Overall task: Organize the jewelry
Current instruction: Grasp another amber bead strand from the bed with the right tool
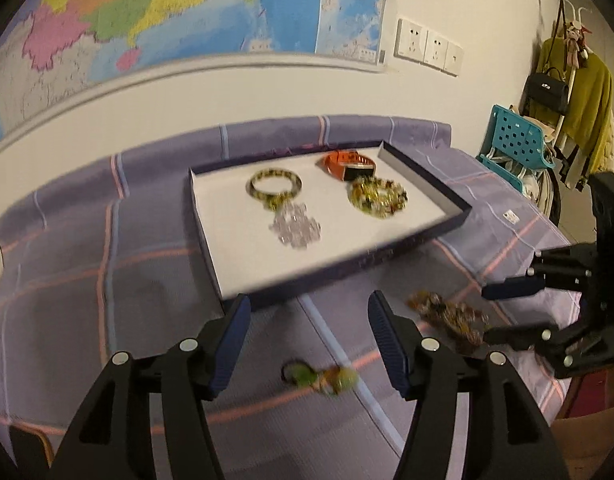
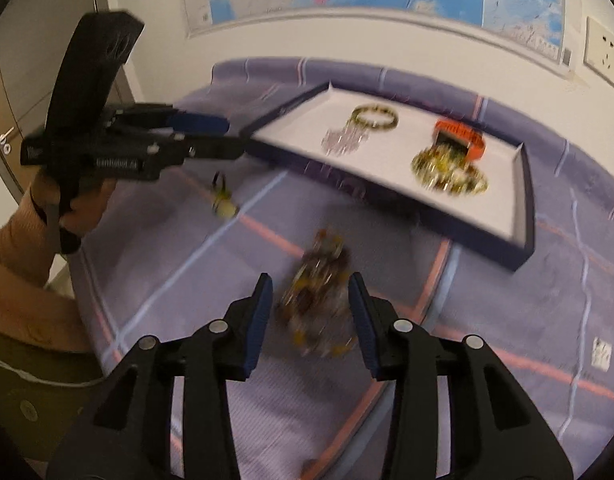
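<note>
On the purple plaid cloth (image 2: 155,280), between the spread blue-padded fingers of our right gripper (image 2: 311,312), lies a brown-and-amber beaded bracelet (image 2: 319,300), unclamped. Our left gripper (image 1: 309,340) hangs wide open above a small green-beaded piece (image 1: 327,378). Four pieces already sit in the shallow white-lined, dark-rimmed tray (image 1: 243,264).

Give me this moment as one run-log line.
left gripper: open, above green trinket | right gripper: open, straddling brown bead bracelet on cloth | tray: four pieces inside

Wall map (image 1: 155,12) above plaid-clothed table (image 1: 107,280)
</note>
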`<state>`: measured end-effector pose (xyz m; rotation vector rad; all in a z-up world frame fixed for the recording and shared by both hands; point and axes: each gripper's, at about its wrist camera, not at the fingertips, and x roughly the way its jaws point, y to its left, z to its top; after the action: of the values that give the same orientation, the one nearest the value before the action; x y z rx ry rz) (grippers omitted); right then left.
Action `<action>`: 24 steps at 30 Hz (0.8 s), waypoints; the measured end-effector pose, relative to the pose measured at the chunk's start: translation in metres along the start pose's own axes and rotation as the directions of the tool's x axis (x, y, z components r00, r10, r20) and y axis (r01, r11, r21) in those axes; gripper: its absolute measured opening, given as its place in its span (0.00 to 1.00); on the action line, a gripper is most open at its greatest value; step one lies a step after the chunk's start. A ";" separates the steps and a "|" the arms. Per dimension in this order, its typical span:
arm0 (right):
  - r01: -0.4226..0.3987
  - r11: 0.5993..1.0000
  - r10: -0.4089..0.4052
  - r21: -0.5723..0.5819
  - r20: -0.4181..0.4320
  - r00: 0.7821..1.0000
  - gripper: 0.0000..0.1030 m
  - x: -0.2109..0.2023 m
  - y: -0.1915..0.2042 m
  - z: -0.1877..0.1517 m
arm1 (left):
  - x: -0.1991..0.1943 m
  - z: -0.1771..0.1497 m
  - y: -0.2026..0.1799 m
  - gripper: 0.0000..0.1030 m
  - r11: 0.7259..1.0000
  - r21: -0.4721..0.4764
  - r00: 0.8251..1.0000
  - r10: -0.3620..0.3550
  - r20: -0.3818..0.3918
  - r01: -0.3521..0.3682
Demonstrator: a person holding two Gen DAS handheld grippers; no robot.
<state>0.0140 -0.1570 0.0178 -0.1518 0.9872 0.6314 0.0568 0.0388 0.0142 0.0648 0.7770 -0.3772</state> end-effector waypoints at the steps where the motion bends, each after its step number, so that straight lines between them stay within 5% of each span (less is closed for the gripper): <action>1: -0.001 1.000 0.001 -0.002 -0.015 1.000 0.28 0.003 0.003 -0.005 | 0.000 -0.003 0.000 0.57 1.000 -0.005 1.000 -0.004 -0.004 0.004; 6: 0.027 1.000 -0.027 0.004 -0.032 0.999 0.09 0.009 0.008 -0.013 | -0.002 -0.013 -0.002 0.57 1.000 -0.015 1.000 -0.020 -0.011 0.020; 11: 0.029 1.000 -0.029 -0.004 -0.024 0.999 0.07 0.005 0.012 -0.009 | -0.008 -0.018 -0.003 0.57 0.999 -0.024 1.000 -0.030 -0.007 0.030; 24: -0.087 0.981 0.055 0.176 0.179 0.982 0.06 -0.050 -0.024 0.020 | -0.016 -0.023 -0.011 0.57 0.997 -0.011 0.997 -0.078 0.003 0.078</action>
<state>0.0230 -0.1897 0.0657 0.1006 0.8791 0.6047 0.0269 0.0375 0.0092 0.0232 0.7805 -0.4466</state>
